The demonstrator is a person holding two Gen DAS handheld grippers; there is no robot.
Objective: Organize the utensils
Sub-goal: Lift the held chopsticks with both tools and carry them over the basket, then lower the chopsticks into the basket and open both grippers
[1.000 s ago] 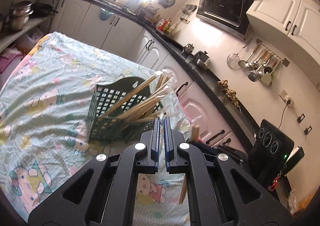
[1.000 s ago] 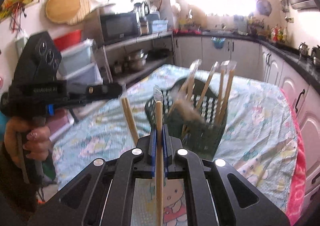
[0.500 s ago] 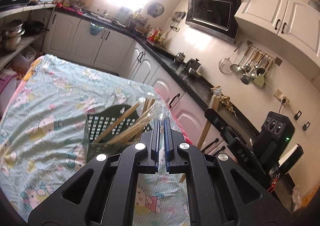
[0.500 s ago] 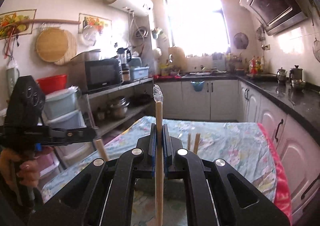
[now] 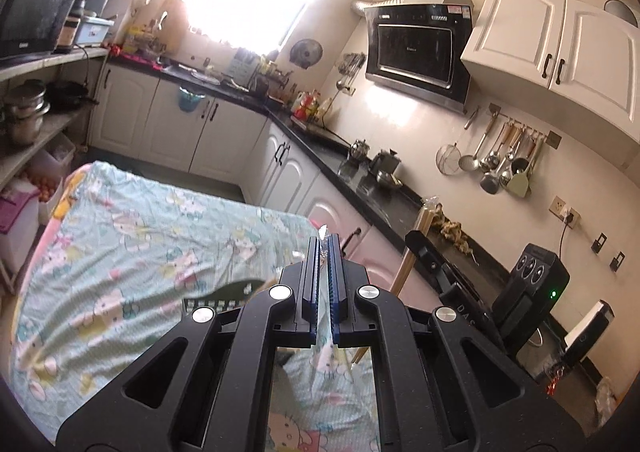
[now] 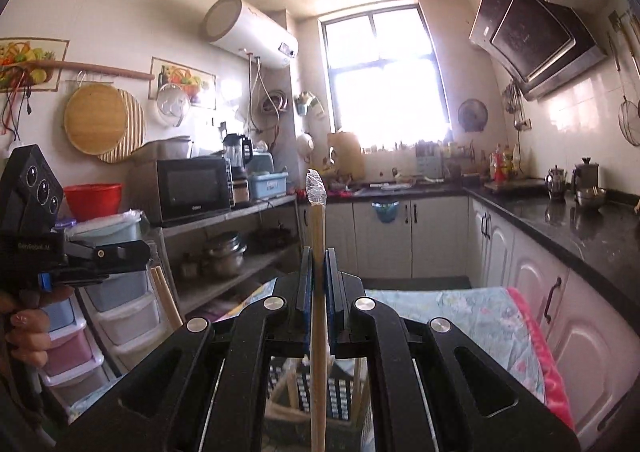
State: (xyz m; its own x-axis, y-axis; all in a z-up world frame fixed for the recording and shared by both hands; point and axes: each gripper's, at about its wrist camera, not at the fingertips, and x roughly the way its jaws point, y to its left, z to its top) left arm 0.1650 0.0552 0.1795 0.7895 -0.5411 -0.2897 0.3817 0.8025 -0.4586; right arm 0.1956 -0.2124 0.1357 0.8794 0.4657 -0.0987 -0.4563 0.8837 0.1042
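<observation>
My right gripper (image 6: 319, 252) is shut on a plastic-wrapped pair of wooden chopsticks (image 6: 317, 252) that stands upright between the pads. It also shows in the left wrist view (image 5: 418, 248), holding those chopsticks (image 5: 412, 252). My left gripper (image 5: 324, 242) is shut on a thin clear wrapper tip (image 5: 323, 231); in the right wrist view (image 6: 132, 252) chopsticks (image 6: 164, 296) hang below it. The dark green mesh basket (image 5: 228, 292) with several chopsticks sits on the table below both grippers (image 6: 320, 392), mostly hidden.
The table has a pale blue cartoon-print cloth (image 5: 132, 236). Black countertops (image 5: 372, 188) and white cabinets (image 6: 440, 236) line the walls. Shelves with a microwave (image 6: 188, 188) and plastic drawers (image 6: 120, 316) stand left. Hanging ladles (image 5: 496, 160) are on the wall.
Both grippers have risen and tilted up, away from the basket. The basket has dropped to the bottom of both views. Each gripper still holds its chopsticks.
</observation>
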